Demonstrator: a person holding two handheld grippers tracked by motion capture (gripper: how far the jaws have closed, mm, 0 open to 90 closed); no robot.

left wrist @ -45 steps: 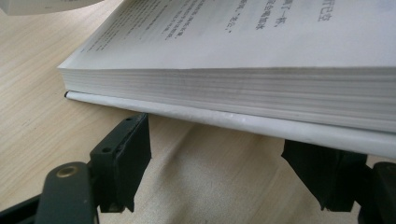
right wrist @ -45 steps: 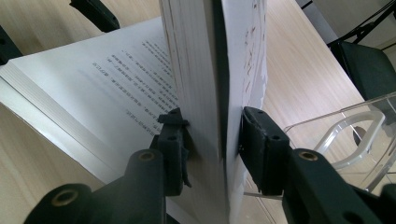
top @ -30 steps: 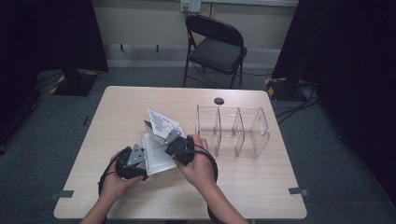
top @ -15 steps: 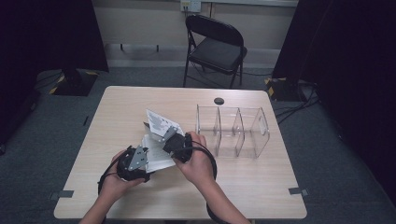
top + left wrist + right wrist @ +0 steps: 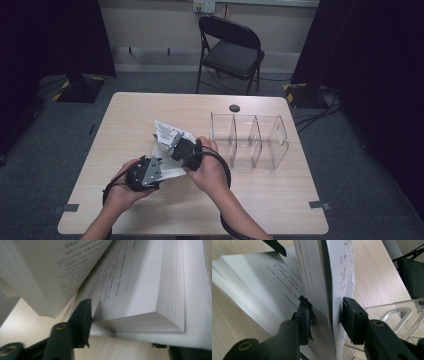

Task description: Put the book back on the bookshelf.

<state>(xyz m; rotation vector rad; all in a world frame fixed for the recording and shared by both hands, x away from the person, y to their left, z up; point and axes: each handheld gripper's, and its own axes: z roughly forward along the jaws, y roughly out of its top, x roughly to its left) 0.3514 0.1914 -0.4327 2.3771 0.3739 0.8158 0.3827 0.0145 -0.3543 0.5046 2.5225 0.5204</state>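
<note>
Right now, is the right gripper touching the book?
Touching. The right gripper view shows the right gripper shut on a raised block of the book's pages, both pads pressed against the paper.

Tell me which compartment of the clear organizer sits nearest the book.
The left-end compartment of the clear organizer, closest to the open book; the other two lie farther right.

Right claw [image 5: 172,142] clamped; left claw [image 5: 159,167] closing (hands close together).

books: one [image 5: 167,150]
clear dividers rack: one [image 5: 248,141], three slots
grippers: two [image 5: 145,173] [image 5: 181,148]
folding chairs: one [image 5: 231,52]
</note>
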